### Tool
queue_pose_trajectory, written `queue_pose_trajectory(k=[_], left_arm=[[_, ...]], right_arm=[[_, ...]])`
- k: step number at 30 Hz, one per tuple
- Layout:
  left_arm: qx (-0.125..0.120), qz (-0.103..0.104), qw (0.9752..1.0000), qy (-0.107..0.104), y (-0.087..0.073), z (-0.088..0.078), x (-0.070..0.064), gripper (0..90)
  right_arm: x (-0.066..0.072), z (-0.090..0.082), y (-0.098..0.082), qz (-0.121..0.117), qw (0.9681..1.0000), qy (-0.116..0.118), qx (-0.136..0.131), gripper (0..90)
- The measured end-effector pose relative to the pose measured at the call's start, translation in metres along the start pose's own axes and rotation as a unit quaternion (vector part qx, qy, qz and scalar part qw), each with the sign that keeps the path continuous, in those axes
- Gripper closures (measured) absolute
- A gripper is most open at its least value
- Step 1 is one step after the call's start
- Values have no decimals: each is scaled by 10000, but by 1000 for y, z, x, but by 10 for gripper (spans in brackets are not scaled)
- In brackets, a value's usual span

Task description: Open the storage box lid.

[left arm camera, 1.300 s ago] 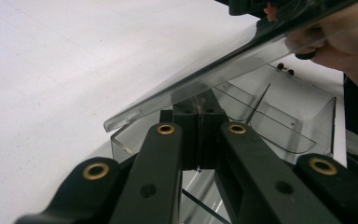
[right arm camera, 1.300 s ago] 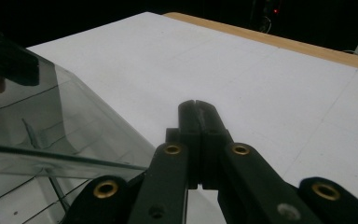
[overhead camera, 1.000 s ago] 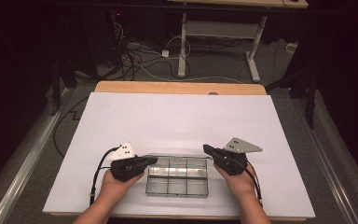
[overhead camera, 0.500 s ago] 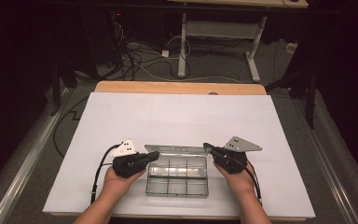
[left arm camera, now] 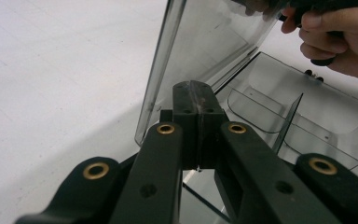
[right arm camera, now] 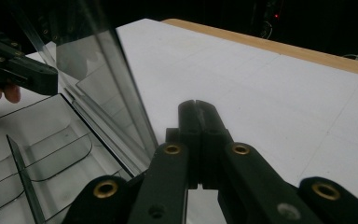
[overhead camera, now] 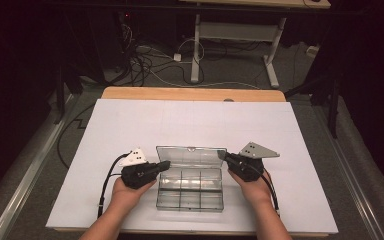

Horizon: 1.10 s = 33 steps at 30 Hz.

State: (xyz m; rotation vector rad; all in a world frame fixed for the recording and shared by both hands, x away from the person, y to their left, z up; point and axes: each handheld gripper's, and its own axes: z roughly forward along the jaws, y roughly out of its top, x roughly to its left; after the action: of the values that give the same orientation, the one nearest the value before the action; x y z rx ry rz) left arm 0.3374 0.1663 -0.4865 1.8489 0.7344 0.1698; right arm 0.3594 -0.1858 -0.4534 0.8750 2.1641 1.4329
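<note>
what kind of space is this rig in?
Likely a lab or recording workspace: a white-covered table in a dark room, loose cables on the grey floor behind, and a bench frame. A clear compartment box sits open.

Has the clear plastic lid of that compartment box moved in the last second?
Yes. The clear plastic lid has swung up and back from flat on the box to standing open, toward the table's wooden far edge.

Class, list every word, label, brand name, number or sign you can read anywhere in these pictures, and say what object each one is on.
None can be read.
Clear plastic box and its raised lid: no print or label.
Left gripper and right gripper: black jaws with brass rivets, no markings.
White table: faint lines, no text.
Red light in the dark background: a glow, no legible sign.
</note>
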Motion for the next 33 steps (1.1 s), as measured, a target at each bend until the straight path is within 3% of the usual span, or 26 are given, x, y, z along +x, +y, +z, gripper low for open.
queue_pose_trajectory(k=[23,26,29,33], left_arm=[[-42,-140,9999,44,-1,0,3,874],[-125,-69,9998,102,-3,-9,3,874],[-217,-127,9995,196,-7,-19,6,874],[-305,-239,9979,522,-9,-28,13,873]], right_arm=[[-8,7,0,105,9999,-10,-55,900],[-9,8,0,110,9999,-16,-54,900],[-9,9,0,129,9999,-11,-52,900],[-9,9,0,119,9999,-15,-53,900]])
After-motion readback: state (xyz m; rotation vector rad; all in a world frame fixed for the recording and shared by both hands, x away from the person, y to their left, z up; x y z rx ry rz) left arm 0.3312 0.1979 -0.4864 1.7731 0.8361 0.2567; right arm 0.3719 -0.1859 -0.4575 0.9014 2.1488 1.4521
